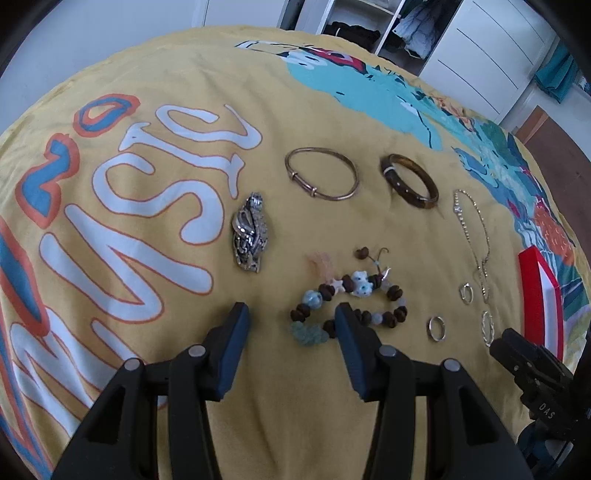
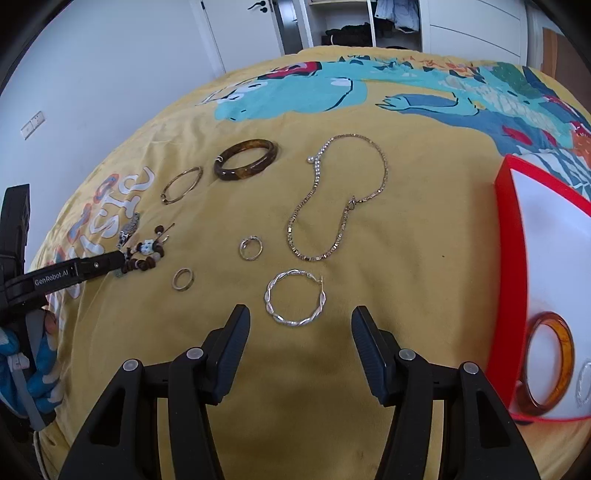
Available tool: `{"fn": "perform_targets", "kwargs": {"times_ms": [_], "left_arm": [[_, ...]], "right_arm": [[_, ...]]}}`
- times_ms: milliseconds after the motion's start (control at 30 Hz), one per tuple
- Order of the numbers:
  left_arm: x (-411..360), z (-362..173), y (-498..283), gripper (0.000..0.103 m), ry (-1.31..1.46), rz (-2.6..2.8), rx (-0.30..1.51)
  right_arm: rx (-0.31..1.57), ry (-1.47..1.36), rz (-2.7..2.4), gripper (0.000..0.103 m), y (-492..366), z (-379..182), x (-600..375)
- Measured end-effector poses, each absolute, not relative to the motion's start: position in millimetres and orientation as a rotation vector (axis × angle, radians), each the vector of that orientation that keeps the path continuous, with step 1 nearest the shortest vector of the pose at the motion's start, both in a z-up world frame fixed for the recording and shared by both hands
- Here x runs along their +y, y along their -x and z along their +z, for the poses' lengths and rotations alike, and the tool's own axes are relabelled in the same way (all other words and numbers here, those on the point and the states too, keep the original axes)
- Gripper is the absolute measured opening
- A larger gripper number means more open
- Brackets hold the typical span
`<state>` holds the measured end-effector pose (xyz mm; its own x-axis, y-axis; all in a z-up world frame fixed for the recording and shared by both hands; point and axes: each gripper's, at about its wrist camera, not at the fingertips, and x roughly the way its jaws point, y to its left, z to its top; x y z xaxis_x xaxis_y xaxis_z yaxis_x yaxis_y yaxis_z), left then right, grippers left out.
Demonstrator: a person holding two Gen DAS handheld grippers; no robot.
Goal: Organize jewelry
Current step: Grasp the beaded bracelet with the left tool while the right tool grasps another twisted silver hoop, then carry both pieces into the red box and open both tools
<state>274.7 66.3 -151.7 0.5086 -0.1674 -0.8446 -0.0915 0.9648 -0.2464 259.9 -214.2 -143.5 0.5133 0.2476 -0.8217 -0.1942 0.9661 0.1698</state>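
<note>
Jewelry lies spread on a yellow printed bedspread [image 1: 280,417]. My left gripper [image 1: 291,314] hovers open over a beaded bracelet [image 1: 354,302] of brown, blue and white beads; its right finger covers part of it. Beyond lie a silver watch [image 1: 251,232], a thin gold bangle [image 1: 321,179] and a brown bangle [image 1: 410,182]. My right gripper [image 2: 301,317] is open just before a twisted silver hoop [image 2: 295,302]. Farther off are two rings [image 2: 251,248] [image 2: 183,278] and a gold chain necklace [image 2: 340,199]. A red-rimmed white box [image 2: 506,258] at right holds an amber bangle [image 2: 546,363].
The bedspread [image 2: 424,258] ends at white walls and an open wardrobe [image 2: 369,22] behind. The other gripper's arm [image 2: 74,271] reaches in from the left of the right wrist view, with a blue-and-white sleeve [image 2: 40,369] below it. The red box [image 1: 539,295] borders the jewelry on the right.
</note>
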Motion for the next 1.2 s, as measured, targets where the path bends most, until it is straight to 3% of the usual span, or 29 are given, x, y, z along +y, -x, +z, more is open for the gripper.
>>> {"fn": "perform_targets", "kwargs": {"times_ms": [133, 300, 367, 467, 833, 1200], "left_arm": [[58, -155, -272, 0.045, 0.228, -0.046, 1.021], [47, -155, -271, 0.017, 0.203, -0.082, 1.002], [42, -154, -271, 0.013, 0.186, -0.104, 1.001], [39, -154, -270, 0.012, 0.174, -0.122, 1.001], [36, -132, -250, 0.012, 0.178, -0.152, 0.997], [44, -72, -202, 0.012, 0.204, -0.16, 0.929]], "right_arm": [[1.004, -0.05, 0.27, 0.057, -266, -155, -211], [0.986, -0.055, 0.28, 0.056, -271, -160, -209], [0.983, -0.046, 0.293, 0.05, -273, -161, -207], [0.982, -0.042, 0.319, 0.04, -274, -163, -203], [0.958, -0.062, 0.332, 0.039, -257, -148, -205], [0.911, -0.09, 0.332, 0.039, -208, -101, -211]]}}
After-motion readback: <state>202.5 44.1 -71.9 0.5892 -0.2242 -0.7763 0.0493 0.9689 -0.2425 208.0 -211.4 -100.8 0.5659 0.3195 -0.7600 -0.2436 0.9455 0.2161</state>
